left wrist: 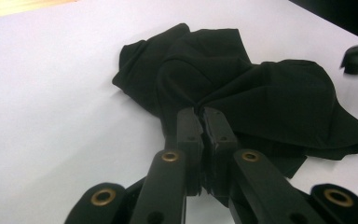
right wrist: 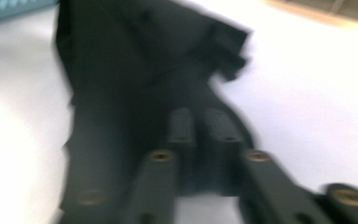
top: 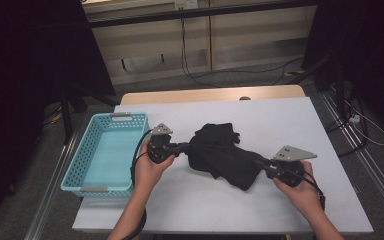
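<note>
Both claws, L (left wrist: 203, 112) & R (right wrist: 200, 116), clamped on black cloth (top: 220, 152).

Turquoise basket (top: 92, 165) on white table (top: 280, 125)

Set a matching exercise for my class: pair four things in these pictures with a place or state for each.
Things:
1. basket
2. black cloth
3. left tool
4. right tool

Descriptions:
A. crumpled at the table's middle
B. turquoise, at the table's left edge
C. at the cloth's right end
D. shut on the cloth's left edge

Pairs: 1-B, 2-A, 3-D, 4-C
</note>
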Action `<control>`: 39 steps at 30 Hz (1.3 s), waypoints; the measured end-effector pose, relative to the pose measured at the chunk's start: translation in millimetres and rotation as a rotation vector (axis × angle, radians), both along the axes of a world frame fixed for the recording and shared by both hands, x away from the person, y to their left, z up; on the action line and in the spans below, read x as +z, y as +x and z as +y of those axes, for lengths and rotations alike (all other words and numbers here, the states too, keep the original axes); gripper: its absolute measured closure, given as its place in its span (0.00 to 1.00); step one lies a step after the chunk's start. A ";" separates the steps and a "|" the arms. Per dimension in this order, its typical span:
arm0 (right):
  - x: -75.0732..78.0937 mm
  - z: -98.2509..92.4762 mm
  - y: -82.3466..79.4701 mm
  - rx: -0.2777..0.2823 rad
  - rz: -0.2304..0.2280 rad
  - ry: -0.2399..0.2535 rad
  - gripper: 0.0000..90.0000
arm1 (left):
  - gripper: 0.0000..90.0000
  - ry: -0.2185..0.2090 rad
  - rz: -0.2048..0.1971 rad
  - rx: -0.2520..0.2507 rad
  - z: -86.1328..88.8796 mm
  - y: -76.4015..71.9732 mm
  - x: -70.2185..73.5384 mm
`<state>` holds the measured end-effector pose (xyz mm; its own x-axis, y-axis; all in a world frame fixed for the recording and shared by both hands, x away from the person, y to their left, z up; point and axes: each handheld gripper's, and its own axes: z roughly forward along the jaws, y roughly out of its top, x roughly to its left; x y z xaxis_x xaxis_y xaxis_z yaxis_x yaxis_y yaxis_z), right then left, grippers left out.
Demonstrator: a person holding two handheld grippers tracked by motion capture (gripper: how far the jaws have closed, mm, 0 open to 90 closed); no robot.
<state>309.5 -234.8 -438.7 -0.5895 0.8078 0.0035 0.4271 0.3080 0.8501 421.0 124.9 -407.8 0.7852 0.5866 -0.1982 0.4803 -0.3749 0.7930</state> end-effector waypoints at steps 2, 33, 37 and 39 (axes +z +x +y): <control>-3.6 9.8 -1.5 0.051 0.013 -0.013 0.77 | 0.96 0.005 0.003 0.004 -0.4 -0.2 -0.8; -12.7 27.0 0.7 0.016 0.072 -0.140 0.88 | 0.97 0.013 -0.060 0.130 26.7 3.9 11.7; 1.8 6.7 2.5 -0.083 -0.019 -0.158 0.91 | 0.97 0.011 -0.067 0.132 24.2 3.8 11.9; 7.8 -2.2 4.8 -0.139 -0.051 -0.131 0.92 | 0.97 0.021 -0.068 0.133 23.8 4.6 11.0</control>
<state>314.3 -237.0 -430.9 -0.4689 0.8731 -0.1336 0.4306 0.3580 0.8285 425.5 148.7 -396.8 0.7116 0.6897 -0.1343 0.4725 -0.3283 0.8179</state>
